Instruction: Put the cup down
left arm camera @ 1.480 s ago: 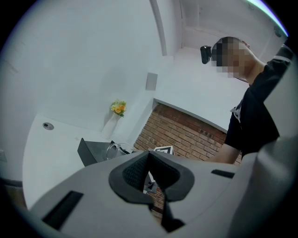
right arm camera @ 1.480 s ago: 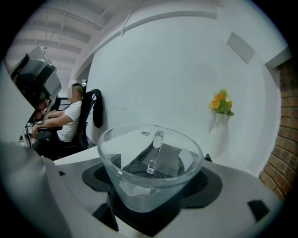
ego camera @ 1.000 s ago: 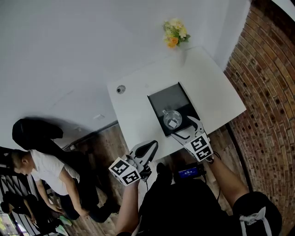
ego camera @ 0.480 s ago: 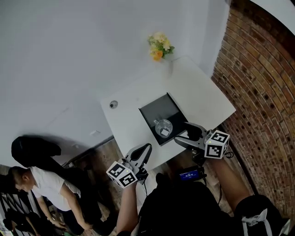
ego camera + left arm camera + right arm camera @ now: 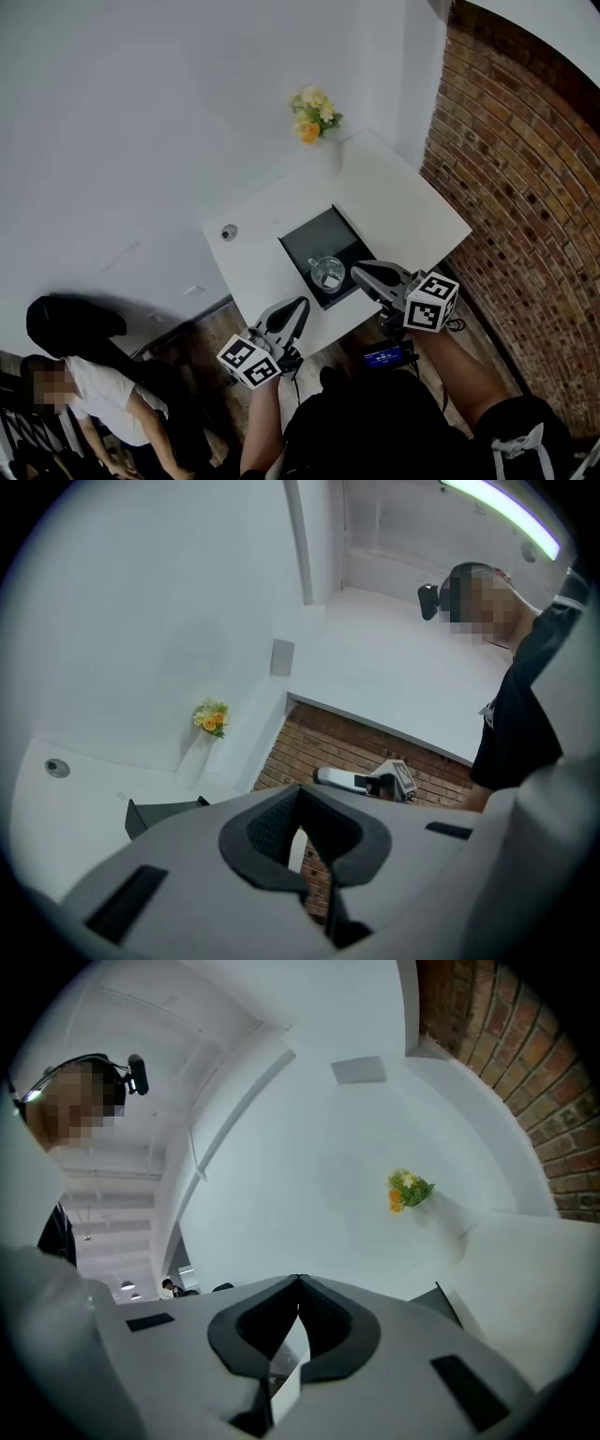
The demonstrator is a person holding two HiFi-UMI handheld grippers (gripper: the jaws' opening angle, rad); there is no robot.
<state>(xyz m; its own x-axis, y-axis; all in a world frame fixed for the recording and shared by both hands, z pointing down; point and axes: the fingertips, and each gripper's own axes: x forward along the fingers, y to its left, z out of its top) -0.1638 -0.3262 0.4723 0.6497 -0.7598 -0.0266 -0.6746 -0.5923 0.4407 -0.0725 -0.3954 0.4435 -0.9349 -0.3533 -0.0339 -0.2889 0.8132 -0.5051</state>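
A clear glass cup (image 5: 327,274) stands upright on a dark tray (image 5: 317,239) near the front edge of the white table (image 5: 394,202). My right gripper (image 5: 356,271) is shut and empty, its tips just right of the cup and apart from it. In the right gripper view the jaws meet at the tip of the gripper (image 5: 298,1281) with nothing between them. My left gripper (image 5: 301,303) hangs off the table's front edge, left of the cup, also shut and empty. The left gripper view shows its own tips (image 5: 298,789) closed, with the right gripper (image 5: 361,780) beyond them.
Yellow flowers in a white vase (image 5: 309,112) stand at the table's far edge. A small round fitting (image 5: 229,232) sits at the table's left. A brick wall (image 5: 525,187) runs along the right. A person (image 5: 84,394) is on the floor at lower left.
My right gripper, open around the cup a second ago, has drawn back from it and shut. The cup stays on the tray. The left gripper remains shut.
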